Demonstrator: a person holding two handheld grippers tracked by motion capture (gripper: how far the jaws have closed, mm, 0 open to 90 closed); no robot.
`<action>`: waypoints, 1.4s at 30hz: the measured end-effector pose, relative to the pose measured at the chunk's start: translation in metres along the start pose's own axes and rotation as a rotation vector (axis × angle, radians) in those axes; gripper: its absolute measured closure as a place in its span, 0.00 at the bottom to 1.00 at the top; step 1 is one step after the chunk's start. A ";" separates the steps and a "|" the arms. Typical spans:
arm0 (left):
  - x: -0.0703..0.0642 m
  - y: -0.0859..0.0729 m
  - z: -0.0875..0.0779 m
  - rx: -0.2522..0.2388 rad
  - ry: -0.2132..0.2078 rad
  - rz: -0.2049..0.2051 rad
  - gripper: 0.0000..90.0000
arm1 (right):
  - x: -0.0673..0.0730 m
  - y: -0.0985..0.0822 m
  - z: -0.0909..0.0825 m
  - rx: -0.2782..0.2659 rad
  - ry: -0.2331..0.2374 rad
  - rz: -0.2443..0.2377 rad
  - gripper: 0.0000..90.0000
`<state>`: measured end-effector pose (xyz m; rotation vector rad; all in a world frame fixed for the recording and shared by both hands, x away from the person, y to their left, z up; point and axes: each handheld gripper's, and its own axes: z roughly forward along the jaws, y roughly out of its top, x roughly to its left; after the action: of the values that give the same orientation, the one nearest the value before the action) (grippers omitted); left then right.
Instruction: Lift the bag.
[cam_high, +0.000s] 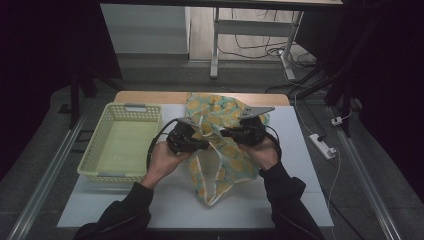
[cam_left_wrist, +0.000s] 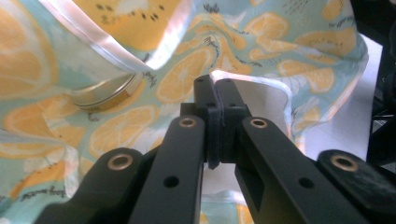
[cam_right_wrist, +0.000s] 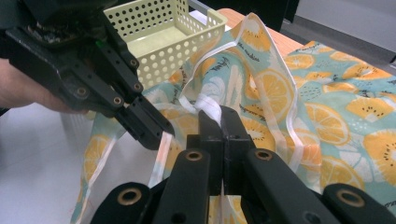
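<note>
A teal cloth (cam_high: 222, 155) printed with orange slices and edged in white tape lies bunched at the middle of the white table (cam_high: 165, 200). Both grippers meet over it. My left gripper (cam_high: 204, 145) is shut on the cloth's white edging, which sits at its closed jaw tips (cam_left_wrist: 215, 80). From the right gripper view, the left gripper (cam_right_wrist: 156, 133) pinches a white strip that hangs below it. My right gripper (cam_high: 225, 133) is shut on a white strap (cam_right_wrist: 209, 106) of the cloth (cam_right_wrist: 327, 116) and lifts a fold.
A pale yellow perforated basket (cam_high: 107, 175) stands at the table's left, its wall (cam_right_wrist: 159, 56) close behind the left gripper. A round metal tin (cam_left_wrist: 105, 93) rests against the cloth (cam_left_wrist: 196, 60). A power strip (cam_high: 322, 145) and cables lie on the floor at right.
</note>
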<state>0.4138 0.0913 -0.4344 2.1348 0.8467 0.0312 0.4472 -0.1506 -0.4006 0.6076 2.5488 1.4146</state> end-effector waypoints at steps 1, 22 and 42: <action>0.000 0.001 -0.001 -0.002 0.001 0.000 0.99 | 0.001 0.001 -0.001 -0.002 0.002 -0.001 1.00; -0.001 0.021 -0.039 -0.047 -0.007 0.010 0.99 | 0.012 0.024 -0.014 -0.024 0.003 -0.025 1.00; 0.006 0.044 -0.068 -0.123 -0.031 -0.008 1.00 | 0.017 0.045 -0.022 -0.040 0.006 -0.066 1.00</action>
<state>0.4232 0.1225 -0.3597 2.0116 0.8149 0.0453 0.4365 -0.1396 -0.3503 0.5089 2.5145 1.4440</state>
